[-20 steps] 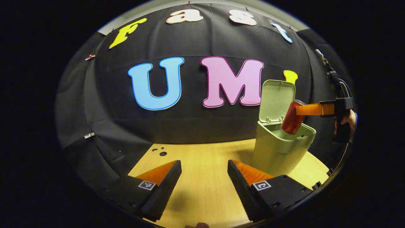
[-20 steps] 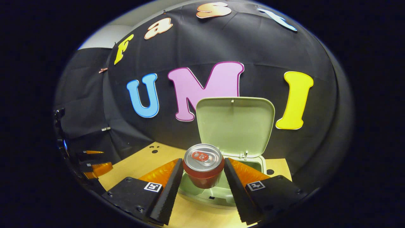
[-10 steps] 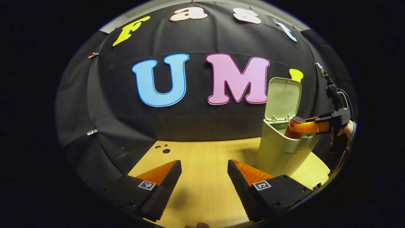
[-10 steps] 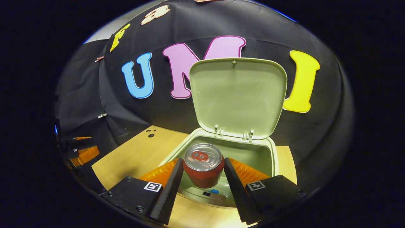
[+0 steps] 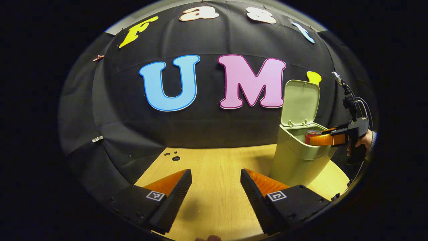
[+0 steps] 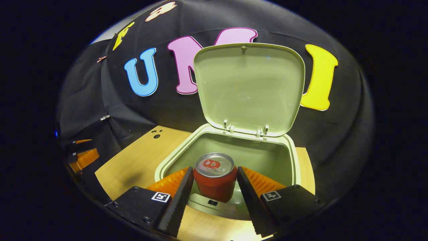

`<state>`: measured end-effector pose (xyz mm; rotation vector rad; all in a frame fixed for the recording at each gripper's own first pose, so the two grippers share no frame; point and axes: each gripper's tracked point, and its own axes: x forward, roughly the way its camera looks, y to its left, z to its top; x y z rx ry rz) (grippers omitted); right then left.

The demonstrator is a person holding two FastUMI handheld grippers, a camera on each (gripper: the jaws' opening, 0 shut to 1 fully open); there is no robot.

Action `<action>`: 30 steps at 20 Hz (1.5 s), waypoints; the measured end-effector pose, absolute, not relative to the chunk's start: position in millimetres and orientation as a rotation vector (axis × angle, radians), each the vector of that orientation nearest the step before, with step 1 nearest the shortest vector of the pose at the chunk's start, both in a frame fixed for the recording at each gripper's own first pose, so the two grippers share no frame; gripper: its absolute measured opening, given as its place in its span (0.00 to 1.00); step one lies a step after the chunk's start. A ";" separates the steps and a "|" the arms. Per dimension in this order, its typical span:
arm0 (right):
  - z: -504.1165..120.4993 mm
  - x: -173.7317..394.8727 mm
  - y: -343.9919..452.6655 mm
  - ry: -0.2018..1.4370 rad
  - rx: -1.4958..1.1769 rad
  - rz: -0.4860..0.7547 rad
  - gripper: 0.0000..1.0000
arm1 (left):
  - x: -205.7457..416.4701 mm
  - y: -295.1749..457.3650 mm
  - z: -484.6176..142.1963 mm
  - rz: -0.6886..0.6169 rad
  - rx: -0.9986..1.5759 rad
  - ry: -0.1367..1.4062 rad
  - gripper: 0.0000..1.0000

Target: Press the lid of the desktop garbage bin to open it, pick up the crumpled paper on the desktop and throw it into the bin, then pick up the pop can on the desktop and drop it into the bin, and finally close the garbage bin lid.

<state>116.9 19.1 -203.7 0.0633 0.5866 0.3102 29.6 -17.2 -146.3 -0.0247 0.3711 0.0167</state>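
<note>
In the right gripper view, the right gripper pinches a red pop can between its two ribbed, wedge-shaped fingers, one pressed against each side of the smooth cylinder. The can is upright, its round silver top and pull tab facing up, and it sits in the open mouth of the pale green plastic garbage bin, a rounded-rectangular tub with a thick smooth rim. The bin's lid stands raised on two small hinges at the far edge, showing its plain matte underside. In the left gripper view, the left gripper hovers over the bare light wood-grain desktop with its toothed fingers spread apart and nothing between them. Far to the right stands the bin, lid up, with the pop can partly below its rim, held by the right gripper and a hand.
</note>
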 end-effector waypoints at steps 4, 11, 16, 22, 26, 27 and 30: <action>-202.1 115.1 19.5 0.584 0.058 0.308 0.83 | 24.5 -15.1 -146.6 0.021 -0.024 0.372 0.95; -184.3 102.4 18.0 0.570 0.054 0.294 1.00 | 11.6 -12.8 -143.6 0.016 -0.026 0.367 0.95; -136.0 96.6 18.6 0.470 0.007 0.304 1.00 | -0.9 -15.7 -144.2 0.003 -0.035 0.368 0.95; -45.8 123.2 12.1 0.270 -0.004 0.287 0.98 | -13.8 -16.5 -141.8 -0.001 -0.045 0.364 0.95; -2.0 152.2 -0.9 0.150 0.018 0.229 0.98 | -24.8 -15.7 -138.2 -0.007 -0.041 0.356 0.95; 6.2 160.4 -3.8 0.126 0.025 0.212 0.98 | -27.3 -14.7 -137.9 -0.007 -0.039 0.356 0.95; 24.9 185.6 -13.1 0.054 0.049 0.152 0.97 | -35.7 -11.8 -136.6 -0.002 -0.037 0.356 0.95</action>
